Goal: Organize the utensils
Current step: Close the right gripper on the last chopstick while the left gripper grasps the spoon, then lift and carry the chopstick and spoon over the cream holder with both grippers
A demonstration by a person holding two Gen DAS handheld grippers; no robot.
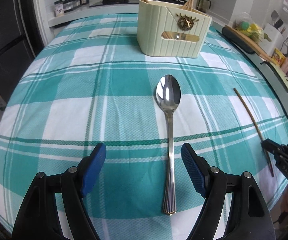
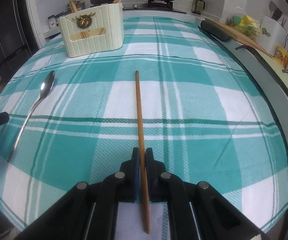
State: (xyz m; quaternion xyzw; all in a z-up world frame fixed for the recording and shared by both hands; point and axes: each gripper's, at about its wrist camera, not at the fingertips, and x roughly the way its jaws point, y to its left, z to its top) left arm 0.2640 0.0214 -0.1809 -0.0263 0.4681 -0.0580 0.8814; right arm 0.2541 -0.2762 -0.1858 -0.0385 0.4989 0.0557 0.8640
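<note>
- Kitchen backdrop: stove with two dark pans behind, and up front a table under a teal-and-white checked tablecloth (image 1: 67,104) that carries everything I'm working with.
- Near the cloth's far edge stands the cream ribbed plastic utensil caddy (image 1: 172,38), wooden chopsticks already poking out of its compartments. I take that as the destination for what's loose.
- My right gripper (image 2: 142,156) has its jaws clamped on a single brown wooden chopstick (image 2: 138,110). The stick runs straight out between the pads toward the caddy, its back end trailing under the camera.
- Gripping toward the rear, I reckon, leaves a long front length free to drop tip-first into a slot.
- I can't tell whether the chopstick is off the cloth or resting on it.
- My left gripper (image 1: 144,156) is spread wide, holding nothing, angled down at the cloth.
- The shiny steel spoon with a fluted handle (image 1: 169,120) lies mid-cloth, bowl toward the caddy, handle toward me.
- Its handle passes between my open left pads, nearer the right-hand one, no contact visible. To my eye, it's lined up for a handle grab.
</note>
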